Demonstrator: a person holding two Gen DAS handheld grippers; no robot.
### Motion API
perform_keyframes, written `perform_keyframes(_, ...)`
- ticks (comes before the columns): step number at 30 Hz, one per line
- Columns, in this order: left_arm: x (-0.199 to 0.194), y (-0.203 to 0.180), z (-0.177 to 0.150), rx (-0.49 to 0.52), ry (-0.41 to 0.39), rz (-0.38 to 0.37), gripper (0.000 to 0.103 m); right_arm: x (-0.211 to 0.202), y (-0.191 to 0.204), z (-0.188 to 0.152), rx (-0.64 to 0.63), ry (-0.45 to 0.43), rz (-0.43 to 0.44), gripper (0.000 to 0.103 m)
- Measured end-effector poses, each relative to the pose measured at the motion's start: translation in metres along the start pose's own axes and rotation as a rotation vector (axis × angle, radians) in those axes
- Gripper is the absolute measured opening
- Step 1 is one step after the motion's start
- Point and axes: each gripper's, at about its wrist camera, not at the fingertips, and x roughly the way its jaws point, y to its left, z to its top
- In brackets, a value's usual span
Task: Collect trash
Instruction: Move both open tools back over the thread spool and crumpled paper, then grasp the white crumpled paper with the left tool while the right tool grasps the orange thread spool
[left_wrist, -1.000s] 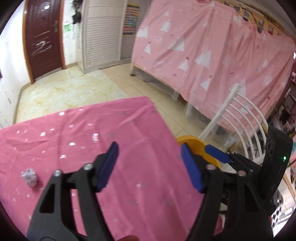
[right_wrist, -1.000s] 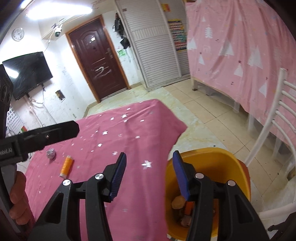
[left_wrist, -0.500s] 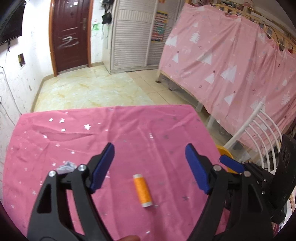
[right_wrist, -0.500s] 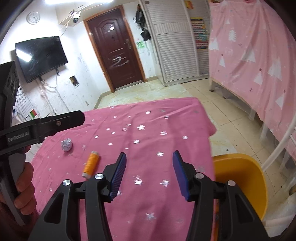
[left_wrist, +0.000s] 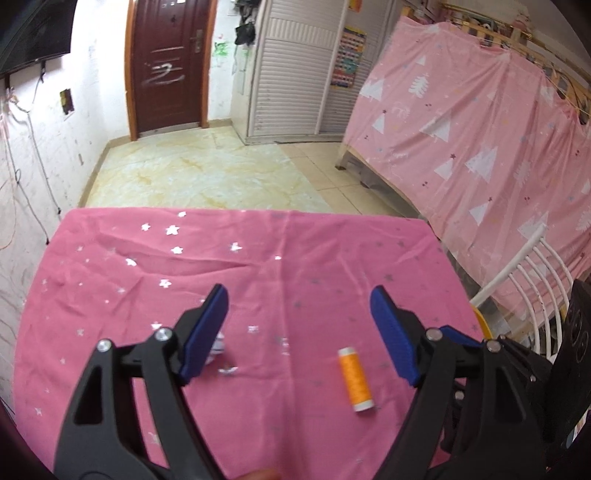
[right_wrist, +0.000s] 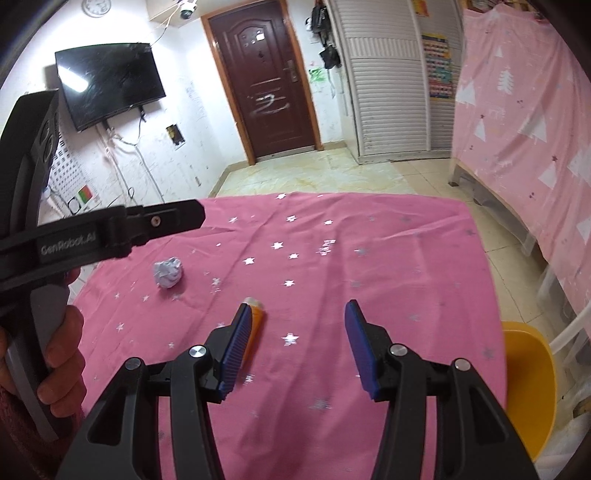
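An orange thread spool (left_wrist: 355, 379) lies on the pink star-print tablecloth (left_wrist: 258, 251). A crumpled grey-white paper ball (right_wrist: 168, 273) lies to its left; in the left wrist view the paper ball (left_wrist: 218, 347) is mostly hidden behind my left finger. My left gripper (left_wrist: 297, 328) is open and empty above the cloth, with the spool lying below its right finger. My right gripper (right_wrist: 297, 339) is open and empty; the spool (right_wrist: 255, 325) peeks out beside its left finger. A yellow bin (right_wrist: 528, 387) stands off the table's right edge.
A white slatted chair (left_wrist: 532, 269) stands to the right of the table, next to the bin. A bed draped in a pink sheet (left_wrist: 480, 133) runs along the right. The person's hand (right_wrist: 55, 354) holds the left gripper's handle at the table's left.
Both grippers have swung left from the yellow bin to over the table. The spool and the paper ball now lie close in front of the fingers. Both stayed open.
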Motion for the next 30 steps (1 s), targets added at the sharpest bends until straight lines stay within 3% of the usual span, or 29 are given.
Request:
perform_keyframes(12,0.010,0.038,-0.008,-0.053,0.038,0.035,0.076,0.026,0.031,0.002,-0.051,0.055,0.035,0.046)
perform_keyframes(30,0.028,0.061,-0.018,-0.079,0.105,0.059,0.079,0.048,0.048,0.000,-0.079,0.111,0.044,0.046)
